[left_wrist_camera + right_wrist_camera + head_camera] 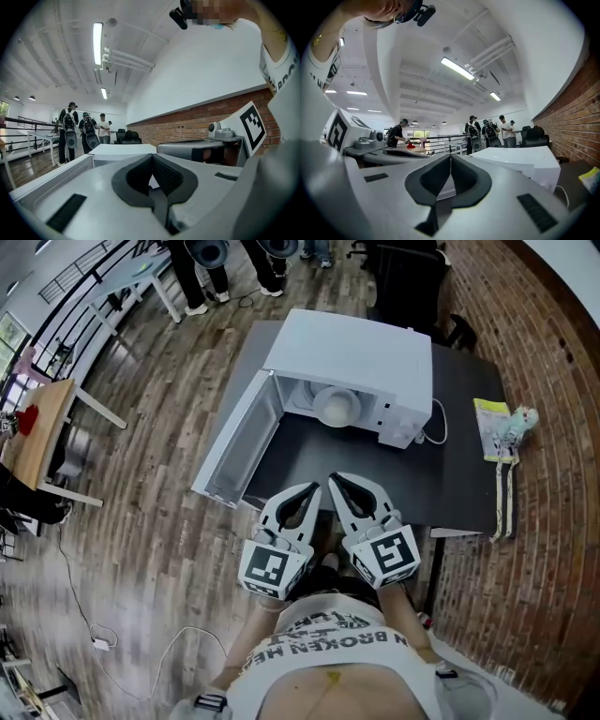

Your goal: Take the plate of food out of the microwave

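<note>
While the pale round plate of food (336, 407) sits inside the white boxy microwave (361, 357), nothing's gripped.
Left gripper (311, 491) and right gripper (339, 481) hover shut by the dark table's (464, 474) front edge; probably best to open wide, then enter level.

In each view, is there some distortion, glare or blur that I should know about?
Head view: wide-angle bending, the brick wall curves; the microwave roof is bright, and the plate of food inside looks pale and soft. Left gripper view: round dark border, the ceiling lamp glares. Right gripper view: same round border, a lamp strip glares; the distant people are small and unclear.
</note>
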`<state>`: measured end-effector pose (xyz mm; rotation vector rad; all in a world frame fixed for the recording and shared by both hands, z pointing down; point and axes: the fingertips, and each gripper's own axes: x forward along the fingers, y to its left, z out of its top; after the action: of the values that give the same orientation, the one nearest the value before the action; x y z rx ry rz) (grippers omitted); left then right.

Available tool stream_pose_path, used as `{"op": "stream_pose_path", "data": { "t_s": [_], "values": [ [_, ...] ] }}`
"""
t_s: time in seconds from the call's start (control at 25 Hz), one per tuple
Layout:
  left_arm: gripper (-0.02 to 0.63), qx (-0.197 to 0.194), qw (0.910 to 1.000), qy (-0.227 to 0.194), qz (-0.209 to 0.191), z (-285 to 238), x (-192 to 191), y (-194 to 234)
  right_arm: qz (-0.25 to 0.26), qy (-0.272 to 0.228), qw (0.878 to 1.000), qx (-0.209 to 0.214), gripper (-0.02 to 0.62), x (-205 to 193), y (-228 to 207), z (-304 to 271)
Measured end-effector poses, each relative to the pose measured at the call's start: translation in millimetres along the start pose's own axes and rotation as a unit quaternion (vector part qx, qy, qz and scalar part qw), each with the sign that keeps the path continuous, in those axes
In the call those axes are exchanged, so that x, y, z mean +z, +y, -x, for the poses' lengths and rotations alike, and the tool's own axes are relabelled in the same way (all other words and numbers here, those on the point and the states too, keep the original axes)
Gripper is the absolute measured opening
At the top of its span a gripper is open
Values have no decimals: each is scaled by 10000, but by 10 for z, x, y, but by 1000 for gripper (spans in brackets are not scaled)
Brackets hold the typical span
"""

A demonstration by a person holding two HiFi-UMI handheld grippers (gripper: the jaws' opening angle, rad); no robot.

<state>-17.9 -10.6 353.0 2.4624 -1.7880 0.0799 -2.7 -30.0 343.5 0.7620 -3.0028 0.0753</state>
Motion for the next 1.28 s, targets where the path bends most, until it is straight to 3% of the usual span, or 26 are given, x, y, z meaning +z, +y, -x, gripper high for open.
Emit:
{"op": "stream_pose_path", "data": {
  "t_s": [0.16,0.48,0.68,0.84,1.28],
  "values": [
    [6,-33,9999,89,43,-36,-78,32,-145,14,9999,-48,9,-38,-34,-16],
    [6,-490,9988,30,-42,-311,-7,190,-166,64,9982,-567,9,-72,-292,-173],
    [6,-762,9971,-82,35,-618,53,458,-131,46,9959,-895,9,-30,-550,-448],
    [6,-891,9959,-35,-140,-870,27,771,-37,58,9950,-994,9,17,-700,-821],
    [6,-1340,9910,-35,36,-1351,67,1481,-18,227,9914,-1291,9,-57,-941,-1622]
  ]
}}
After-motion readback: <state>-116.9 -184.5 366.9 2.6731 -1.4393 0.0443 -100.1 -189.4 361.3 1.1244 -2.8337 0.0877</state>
